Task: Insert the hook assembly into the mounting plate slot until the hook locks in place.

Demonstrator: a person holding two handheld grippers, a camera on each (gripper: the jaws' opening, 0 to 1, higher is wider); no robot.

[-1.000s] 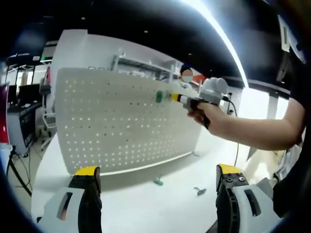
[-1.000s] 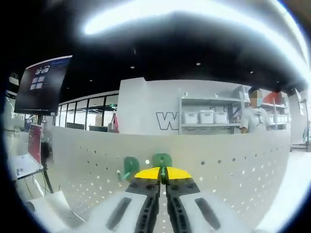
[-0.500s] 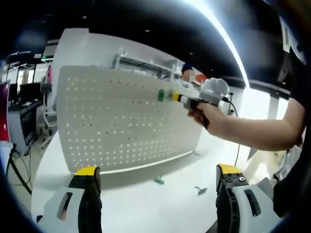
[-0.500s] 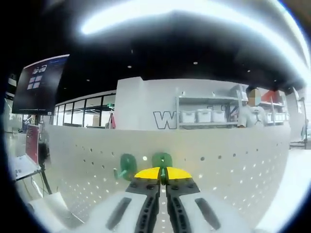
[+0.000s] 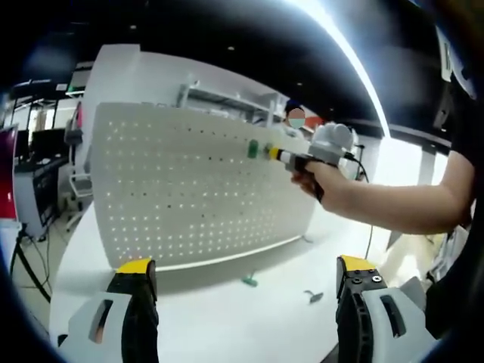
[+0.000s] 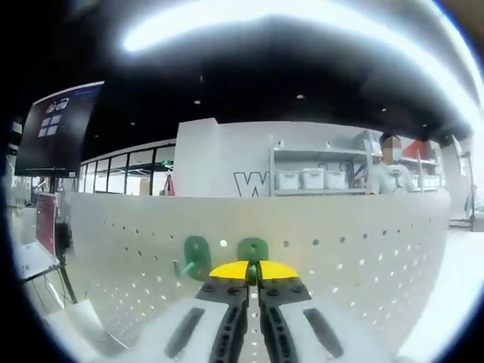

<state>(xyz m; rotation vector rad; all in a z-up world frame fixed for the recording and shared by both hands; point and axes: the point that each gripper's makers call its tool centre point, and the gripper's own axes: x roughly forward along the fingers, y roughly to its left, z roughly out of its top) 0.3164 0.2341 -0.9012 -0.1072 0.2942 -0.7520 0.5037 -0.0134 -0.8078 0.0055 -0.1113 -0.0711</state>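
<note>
Insertion step: right gripper [image 6: 253, 274], pinching the green hook [image 6: 252, 249], presses it against the pegboard [image 6: 355, 249] at lower centre (left gripper [image 5: 246, 276] spread, idle); next, push until locked.

Setting, as I read it: an open-plan lab or workshop hall. Evidence: white worktable [image 5: 227, 318] carrying an upright pegboard panel [image 5: 197, 189]; metal shelving with storage bins [image 6: 314, 180]; wall-mounted display screen [image 6: 57, 128]; glass-partitioned rooms [image 6: 125, 178]; dark ceiling with strip lighting [image 6: 287, 19].
</note>
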